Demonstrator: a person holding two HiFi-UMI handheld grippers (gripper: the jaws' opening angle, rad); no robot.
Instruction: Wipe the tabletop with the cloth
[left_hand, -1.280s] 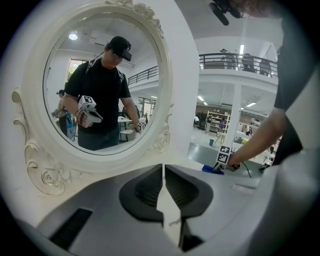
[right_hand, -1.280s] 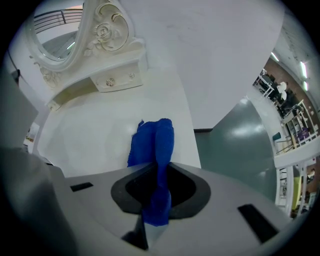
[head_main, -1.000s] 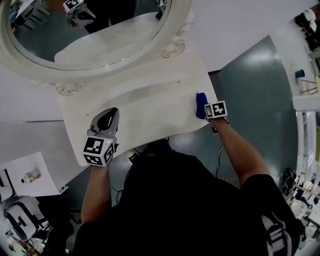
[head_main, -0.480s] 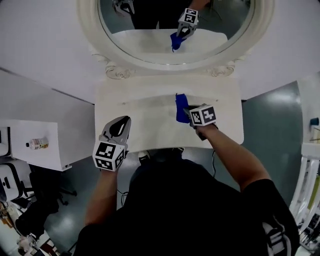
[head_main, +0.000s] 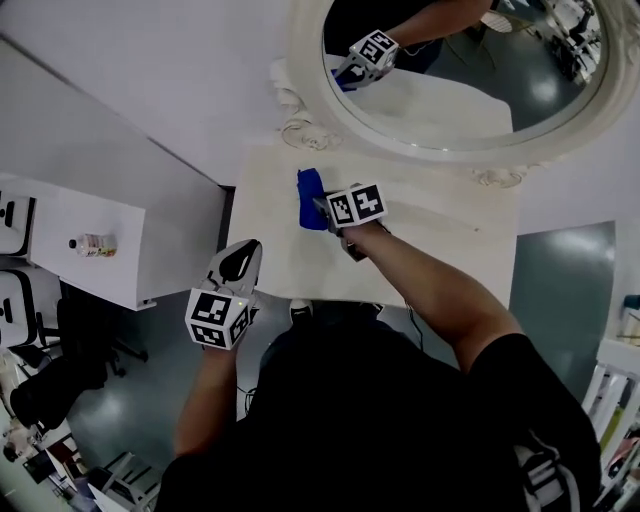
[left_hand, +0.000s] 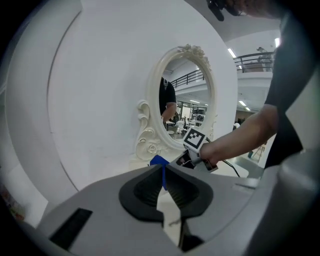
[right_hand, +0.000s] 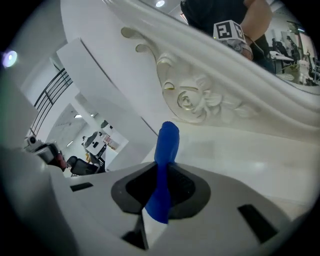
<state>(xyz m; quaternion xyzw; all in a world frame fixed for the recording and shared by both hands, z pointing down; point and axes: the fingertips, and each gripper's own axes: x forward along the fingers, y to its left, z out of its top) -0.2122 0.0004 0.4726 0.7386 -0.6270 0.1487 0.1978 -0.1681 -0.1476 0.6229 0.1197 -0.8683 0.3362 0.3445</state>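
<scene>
Gripping the blue cloth (head_main: 310, 192), the right claw (head_main: 320, 208) has slid left across the tabletop (head_main: 440, 240); left claw (head_main: 240, 260) seemingly closed.

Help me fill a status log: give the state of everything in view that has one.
Blue cloth: pinched in the right hand-held gripper, resting on the white tabletop.
Right hand-held gripper: shut on the blue cloth.
Left hand-held gripper: shut, empty, by the tabletop's left front corner.
White tabletop: bare apart from the cloth.

A staged vanity corner in a big lab hall: ornate oval mirror (head_main: 470, 80) upper right over a white counter (head_main: 470, 225), office chairs (head_main: 55, 385) lower left, balcony railing (left_hand: 255, 59) upper right.
</scene>
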